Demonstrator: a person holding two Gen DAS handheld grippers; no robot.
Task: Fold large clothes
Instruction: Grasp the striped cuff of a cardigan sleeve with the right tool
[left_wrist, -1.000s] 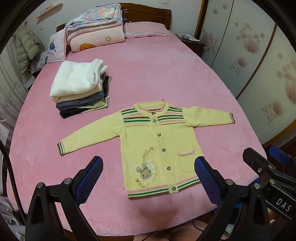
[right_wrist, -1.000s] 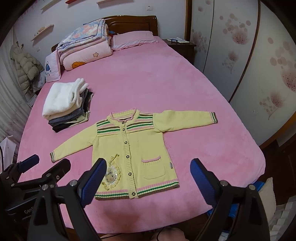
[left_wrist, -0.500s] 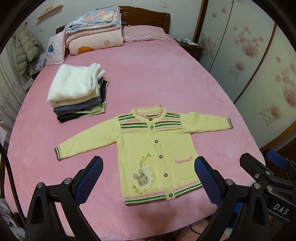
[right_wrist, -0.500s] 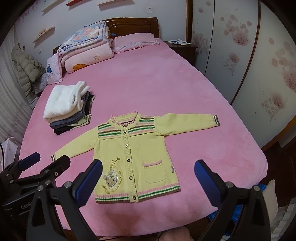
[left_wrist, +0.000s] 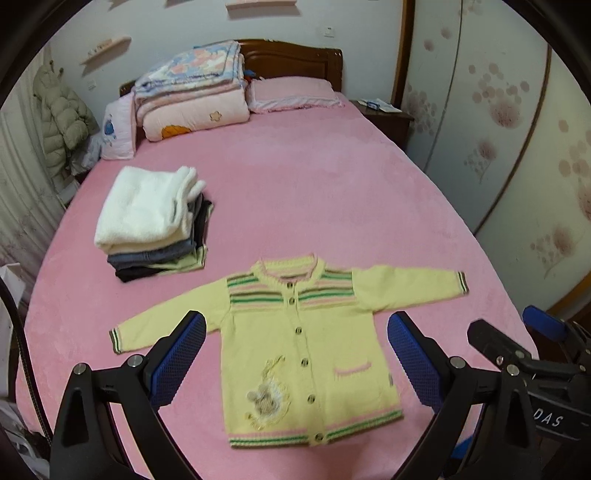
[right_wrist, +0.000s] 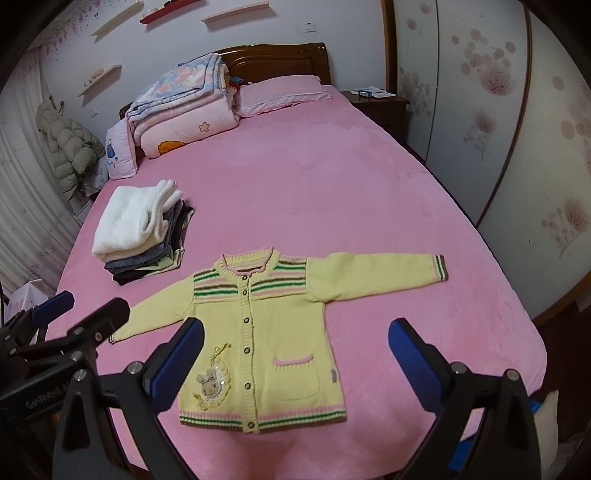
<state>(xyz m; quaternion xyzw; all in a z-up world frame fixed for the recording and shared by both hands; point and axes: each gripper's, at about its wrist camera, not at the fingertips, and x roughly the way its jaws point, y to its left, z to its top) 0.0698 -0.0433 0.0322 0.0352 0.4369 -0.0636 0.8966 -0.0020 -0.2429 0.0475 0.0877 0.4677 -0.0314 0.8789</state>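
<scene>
Lying flat near bed (left_wrist: 332, 177) edge, cardigan (left_wrist: 306, 354), sleeves outspread.

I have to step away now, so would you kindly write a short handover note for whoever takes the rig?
Left tool: open, empty, above the bed's near edge.
Right tool: open, empty, alongside it.
Yellow cardigan: flat, face up, buttoned, both sleeves spread.
Folded pile: beyond its left sleeve.
Done: cardigan laid out.
Left: fold sleeves in, fold body; probably add it to the pile.

I see a pale yellow cardigan (left_wrist: 310, 350) with green, pink and brown stripes on a pink bed (left_wrist: 314, 192); my pads (left_wrist: 177, 365) are blue.
</scene>
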